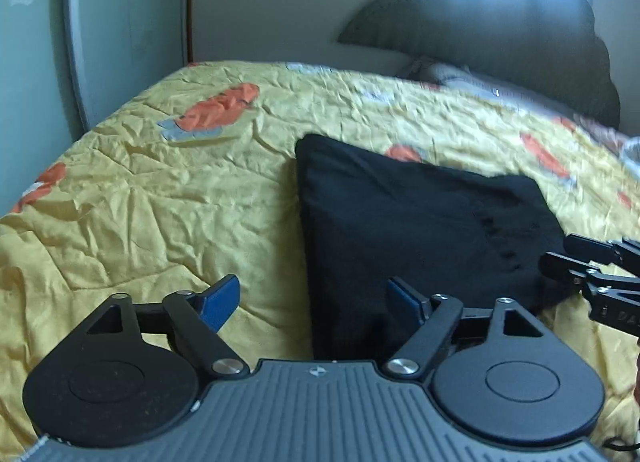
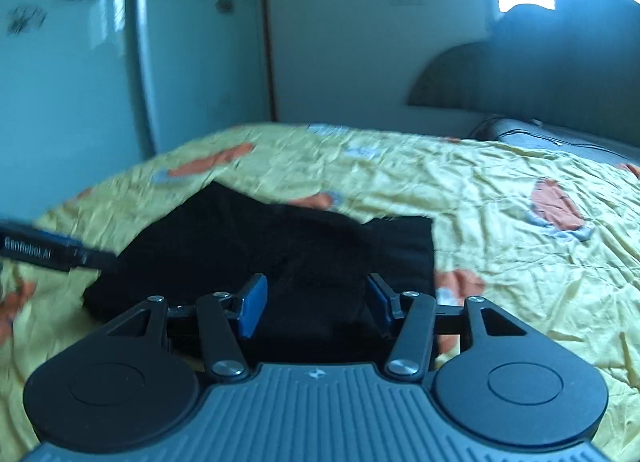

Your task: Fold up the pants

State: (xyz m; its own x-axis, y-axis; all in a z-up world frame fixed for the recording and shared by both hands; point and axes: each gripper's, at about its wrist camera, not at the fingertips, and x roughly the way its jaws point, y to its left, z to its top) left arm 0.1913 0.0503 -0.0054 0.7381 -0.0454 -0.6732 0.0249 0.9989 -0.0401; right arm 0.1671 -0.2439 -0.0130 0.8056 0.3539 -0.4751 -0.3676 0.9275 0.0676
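Pants folded on the bed

Both tools, left tool [image 1: 310, 300] and right tool [image 2: 316, 302], are spread, holding nothing; next, pat the black pants [image 1: 420, 214] flat on the bed [image 1: 160, 190].

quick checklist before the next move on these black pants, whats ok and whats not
1. Left gripper jaws open, nothing pinched: ok.
2. Right gripper jaws apart, pants below them, no cloth clamped: ok.
3. Pants lie folded into a compact dark bundle on the yellow bedspread: ok.
4. Folded edges line up: not ok, one layer sticks out at the far right corner in the right wrist view.
5. Grippers clear of each other: ok, one at each side of the bundle.
6. Whether another fold is needed: cannot tell, the dark cloth hides its layers.
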